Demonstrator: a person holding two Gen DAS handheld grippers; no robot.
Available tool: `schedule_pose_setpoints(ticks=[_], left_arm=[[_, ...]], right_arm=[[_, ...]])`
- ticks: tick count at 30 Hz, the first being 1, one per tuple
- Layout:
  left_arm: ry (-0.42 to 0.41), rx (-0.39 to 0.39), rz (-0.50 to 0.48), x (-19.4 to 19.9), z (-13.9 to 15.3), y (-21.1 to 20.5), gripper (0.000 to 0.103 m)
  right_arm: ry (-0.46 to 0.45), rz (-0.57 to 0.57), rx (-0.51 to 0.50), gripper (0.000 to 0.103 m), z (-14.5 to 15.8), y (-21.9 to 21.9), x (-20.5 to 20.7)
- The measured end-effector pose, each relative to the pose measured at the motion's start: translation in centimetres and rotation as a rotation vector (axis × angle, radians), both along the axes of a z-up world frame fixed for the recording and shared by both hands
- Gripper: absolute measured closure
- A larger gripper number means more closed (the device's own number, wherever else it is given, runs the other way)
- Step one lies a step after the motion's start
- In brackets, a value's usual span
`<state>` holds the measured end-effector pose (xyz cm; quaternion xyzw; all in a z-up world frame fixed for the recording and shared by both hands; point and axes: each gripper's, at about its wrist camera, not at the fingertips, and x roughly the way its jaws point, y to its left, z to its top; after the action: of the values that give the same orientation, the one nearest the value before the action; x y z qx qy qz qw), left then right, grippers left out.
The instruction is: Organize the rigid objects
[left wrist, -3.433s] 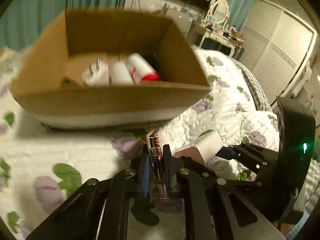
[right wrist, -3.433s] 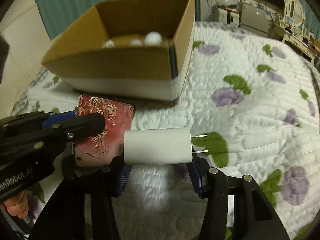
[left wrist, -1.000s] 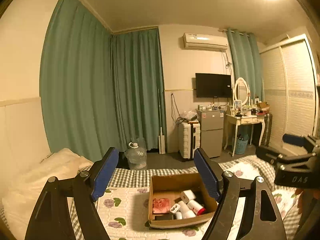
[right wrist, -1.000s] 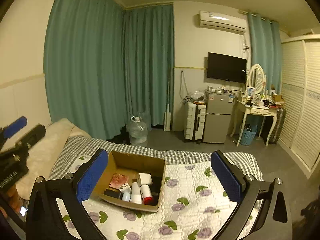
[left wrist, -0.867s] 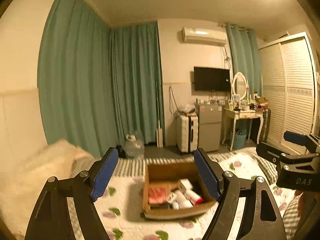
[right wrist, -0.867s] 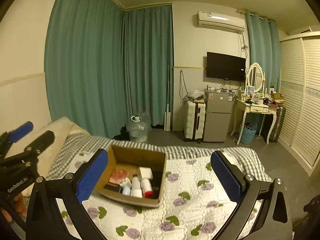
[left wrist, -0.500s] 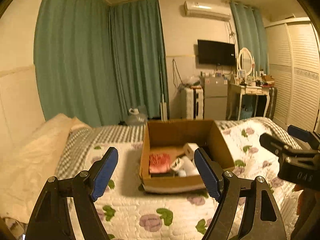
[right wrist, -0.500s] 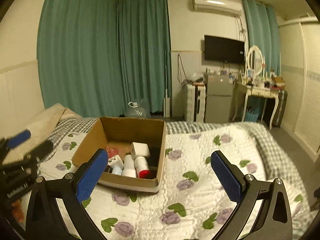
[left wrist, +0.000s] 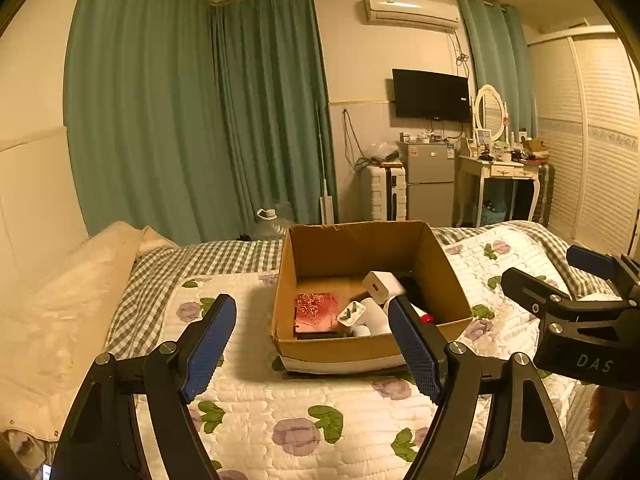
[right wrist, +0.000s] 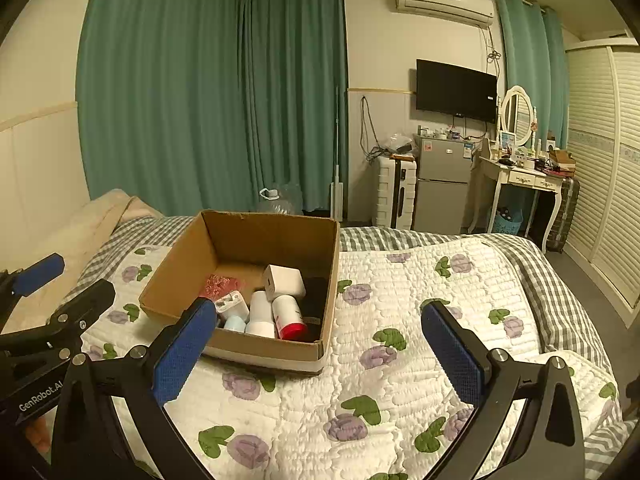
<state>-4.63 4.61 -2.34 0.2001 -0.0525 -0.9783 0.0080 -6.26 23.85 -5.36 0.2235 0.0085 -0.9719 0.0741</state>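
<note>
Bedroom with green curtains, a wall television and a dressing table behind; a bed (right wrist: 420, 360) under a quilt printed with flowers carries the work. Cardboard box (right wrist: 240, 354) sits on the quilt toward the bed's pillow end, open at the top, presumably so that items can be dropped in from above. Inside lie a red patterned card (left wrist: 316, 312), a white charger (left wrist: 382, 283), a plug adapter (left wrist: 352, 314), a white bottle with a red cap (right wrist: 289, 316) and other white bottles beside it, packed close along the near wall; a dark item in the box's right part is too shadowed to identify. Left hand-held gripper (left wrist: 312, 344) and right hand-held gripper (right wrist: 316, 354) are each held above the near edge of the bed, fingers wide apart and holding nothing, which suggests that sorting is at or near its end. No loose item shows on the quilt, though the near edge is cut off by the gripper frames.
</note>
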Motion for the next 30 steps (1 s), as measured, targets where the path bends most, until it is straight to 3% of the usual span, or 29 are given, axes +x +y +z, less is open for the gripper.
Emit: schedule_pose_setpoints(ticks=[30], left_arm=[[-0.009,0.029,0.015,-0.15,-0.37,-0.57,0.022]], right_arm=[[-0.018,-0.012,0.000,0.000,-0.25,0.19,-0.23]])
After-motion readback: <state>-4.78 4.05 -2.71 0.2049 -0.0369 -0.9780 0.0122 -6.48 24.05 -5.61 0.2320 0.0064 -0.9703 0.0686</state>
